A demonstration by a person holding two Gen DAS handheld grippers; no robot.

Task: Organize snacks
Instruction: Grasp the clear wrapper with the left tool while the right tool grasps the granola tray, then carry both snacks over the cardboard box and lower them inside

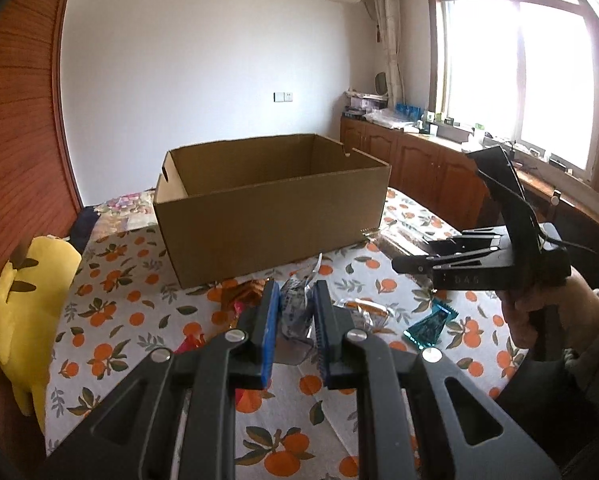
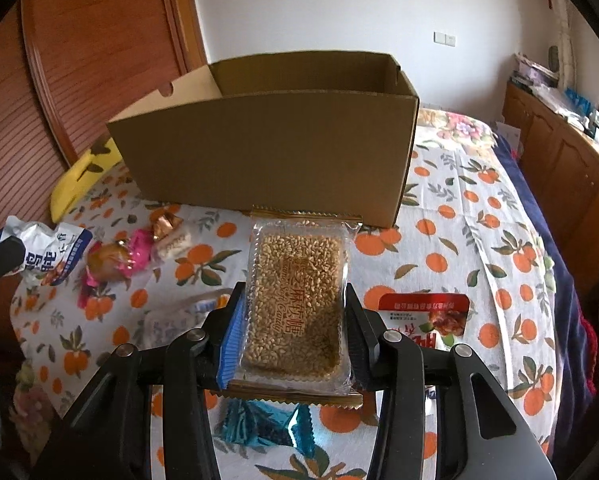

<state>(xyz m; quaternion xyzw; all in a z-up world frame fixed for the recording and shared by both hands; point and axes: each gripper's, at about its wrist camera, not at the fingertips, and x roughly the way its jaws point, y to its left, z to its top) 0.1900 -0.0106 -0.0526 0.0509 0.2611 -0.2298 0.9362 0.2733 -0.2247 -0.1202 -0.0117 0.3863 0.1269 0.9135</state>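
Note:
An open brown cardboard box (image 1: 271,208) stands on the orange-print tablecloth; it also shows in the right wrist view (image 2: 267,152). My left gripper (image 1: 297,308) is shut on a white-and-blue snack packet (image 1: 295,312), held above the table in front of the box. That packet shows at the left edge of the right wrist view (image 2: 47,256). My right gripper (image 2: 293,316) is shut on a clear sesame candy pack (image 2: 297,300), held just before the box's near wall. The right gripper shows from the side in the left wrist view (image 1: 415,260).
Loose snacks lie on the cloth: a teal wrapper (image 1: 429,326), wrapped candies (image 2: 119,260), a red packet (image 2: 427,316). A yellow plush (image 1: 23,320) sits at the table's left edge. Wooden cabinets (image 1: 419,168) run under the window.

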